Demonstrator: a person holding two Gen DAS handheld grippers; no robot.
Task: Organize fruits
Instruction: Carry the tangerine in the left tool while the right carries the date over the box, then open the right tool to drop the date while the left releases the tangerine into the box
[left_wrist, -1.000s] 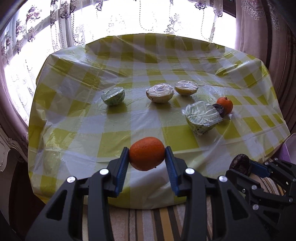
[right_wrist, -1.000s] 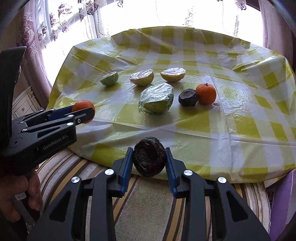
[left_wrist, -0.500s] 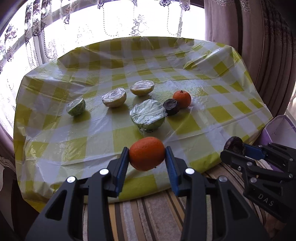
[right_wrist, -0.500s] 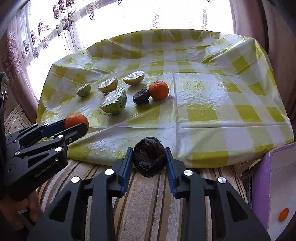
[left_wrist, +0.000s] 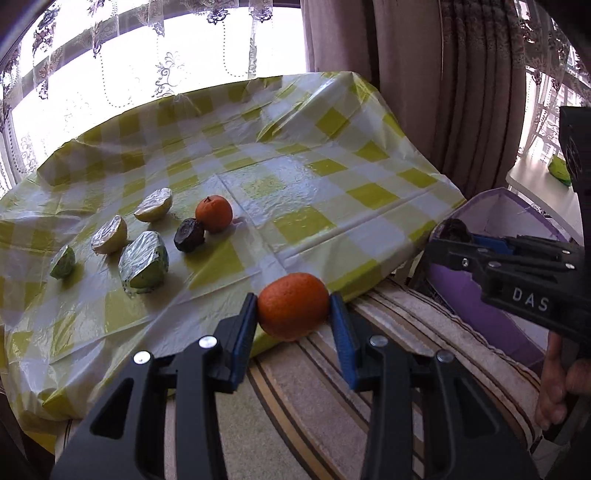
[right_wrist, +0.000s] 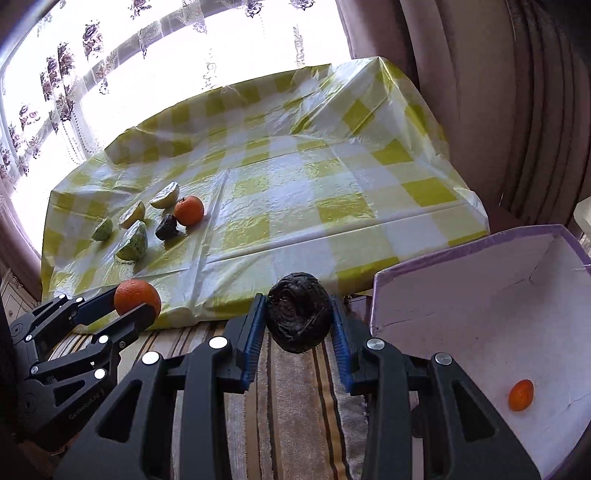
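My left gripper (left_wrist: 293, 325) is shut on an orange (left_wrist: 293, 305) and holds it just off the table's near edge; it also shows in the right wrist view (right_wrist: 136, 297). My right gripper (right_wrist: 299, 325) is shut on a dark wrinkled fruit (right_wrist: 298, 316), just left of an open purple box (right_wrist: 476, 295) that holds one small orange fruit (right_wrist: 521, 395). On the yellow checked tablecloth (left_wrist: 295, 192) lie another orange (left_wrist: 213, 213), another dark fruit (left_wrist: 189, 235) and several film-wrapped cut fruit halves (left_wrist: 144, 261).
A striped rug (left_wrist: 332, 406) covers the floor in front of the table. Heavy curtains (left_wrist: 443, 92) hang at the right, lace curtains over the bright window behind. The purple box (left_wrist: 495, 221) stands on the floor by the table's right corner. A hand (left_wrist: 561, 384) holds the right gripper.
Both grippers have swung to the right with their fruits still held. The table fruit has slid to the left of view and the purple box has come into fuller view.
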